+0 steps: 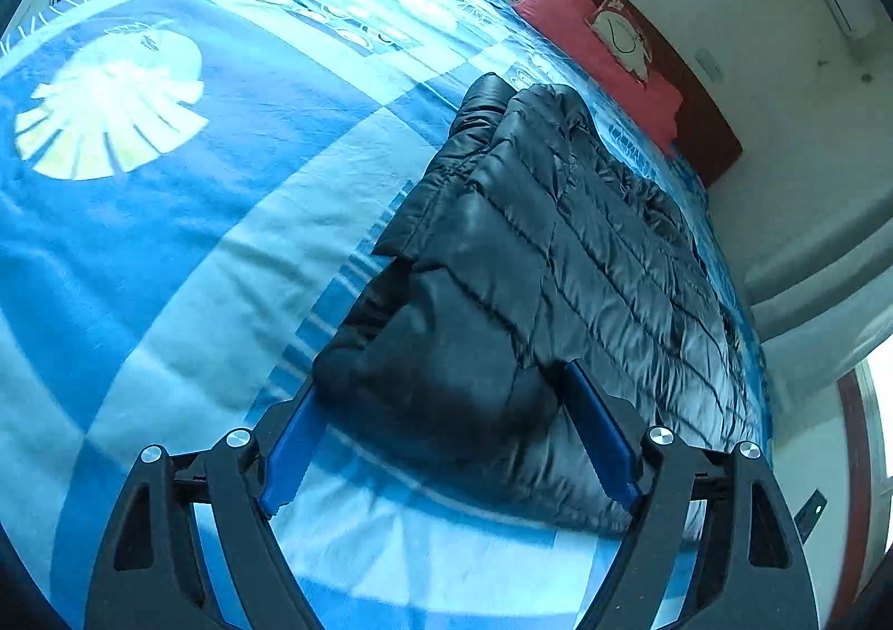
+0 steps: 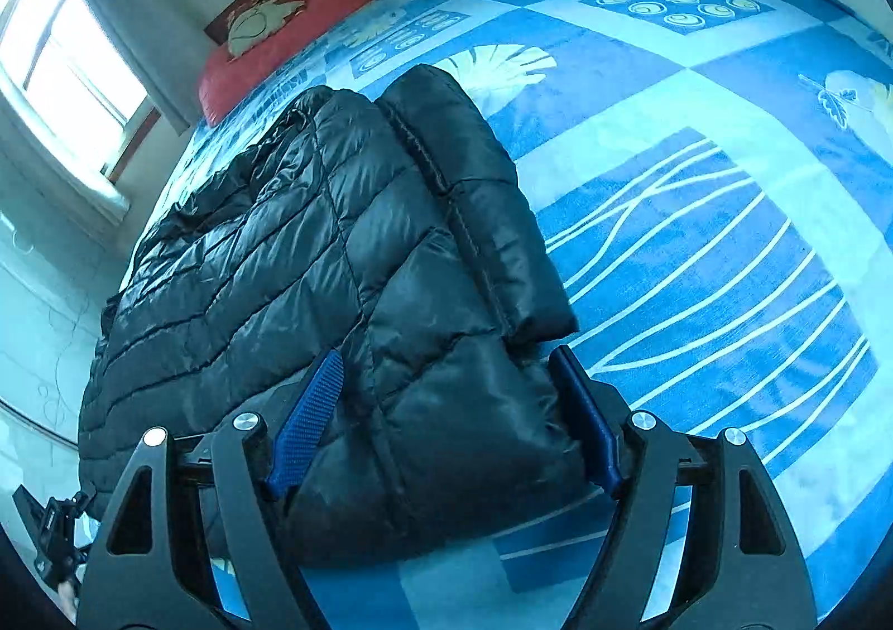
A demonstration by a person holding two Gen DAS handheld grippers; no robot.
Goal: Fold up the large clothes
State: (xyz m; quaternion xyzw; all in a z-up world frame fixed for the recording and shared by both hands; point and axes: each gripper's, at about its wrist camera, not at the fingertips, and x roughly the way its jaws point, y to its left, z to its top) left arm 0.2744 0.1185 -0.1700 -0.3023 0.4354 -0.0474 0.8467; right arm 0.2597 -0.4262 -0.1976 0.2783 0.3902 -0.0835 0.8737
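Note:
A black quilted puffer jacket (image 1: 558,250) lies partly folded on a bed with a blue patterned cover (image 1: 167,217). My left gripper (image 1: 441,384) is open, its blue-padded fingers (image 1: 600,429) straddling the jacket's near corner, a puffy sleeve end. In the right wrist view the same jacket (image 2: 312,261) lies with a sleeve folded over its right edge. My right gripper (image 2: 446,379) is open, its fingers (image 2: 312,418) on either side of the jacket's near hem corner. Neither gripper squeezes the fabric.
A red pillow (image 1: 603,55) lies at the head of the bed against a brown headboard (image 1: 709,128). A window (image 2: 61,66) with a curtain is on the wall beside the bed. The left gripper (image 2: 56,535) shows at the lower left of the right view.

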